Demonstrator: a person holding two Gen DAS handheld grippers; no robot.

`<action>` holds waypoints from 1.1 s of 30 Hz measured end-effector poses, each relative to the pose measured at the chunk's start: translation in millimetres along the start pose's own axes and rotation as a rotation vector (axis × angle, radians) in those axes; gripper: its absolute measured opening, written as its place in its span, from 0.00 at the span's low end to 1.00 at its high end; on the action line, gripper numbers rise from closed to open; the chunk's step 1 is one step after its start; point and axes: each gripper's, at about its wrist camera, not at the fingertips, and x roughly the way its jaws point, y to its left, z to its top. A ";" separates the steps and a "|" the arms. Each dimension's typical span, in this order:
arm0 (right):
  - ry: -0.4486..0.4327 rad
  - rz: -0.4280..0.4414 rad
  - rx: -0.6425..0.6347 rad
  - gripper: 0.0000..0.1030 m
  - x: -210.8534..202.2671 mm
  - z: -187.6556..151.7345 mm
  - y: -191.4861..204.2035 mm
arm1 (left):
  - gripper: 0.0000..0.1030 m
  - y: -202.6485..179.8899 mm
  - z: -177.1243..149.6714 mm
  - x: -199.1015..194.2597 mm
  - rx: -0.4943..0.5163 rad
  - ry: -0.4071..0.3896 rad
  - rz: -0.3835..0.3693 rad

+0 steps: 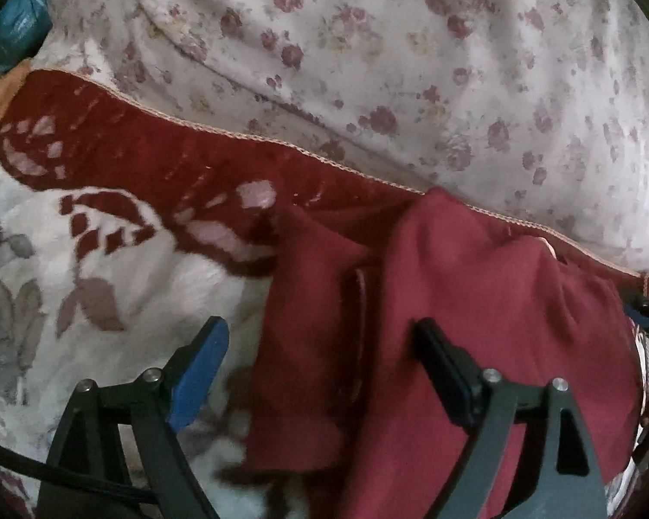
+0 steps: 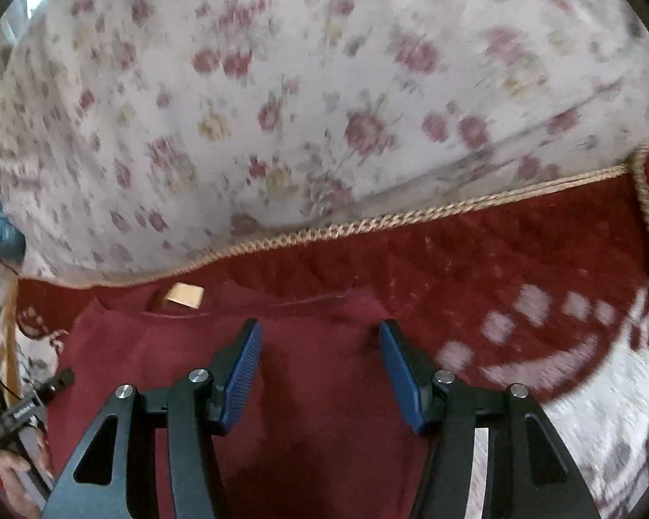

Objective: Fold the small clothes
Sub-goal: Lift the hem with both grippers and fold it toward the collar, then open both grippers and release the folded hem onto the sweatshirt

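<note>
Bed with floral sheet (image 2: 281,86) and red-and-white patterned blanket (image 1: 121,160); we hover left gripper (image 1: 324,372) and right gripper (image 2: 320,372), both spread, empty, above maroon cloth garment (image 1: 497,294) lying on blanket's far edge, partly folded; final folds seemingly left.

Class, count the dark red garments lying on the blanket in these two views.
1: the dark red garment lies on the patterned blanket, beneath both open grippers. Others may be hidden outside the frames.
</note>
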 end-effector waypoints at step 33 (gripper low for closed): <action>0.039 -0.128 -0.298 0.17 -81.5 -123.6 30.4 | 0.85 28.6 -83.4 -44.4 -0.026 -0.048 -0.059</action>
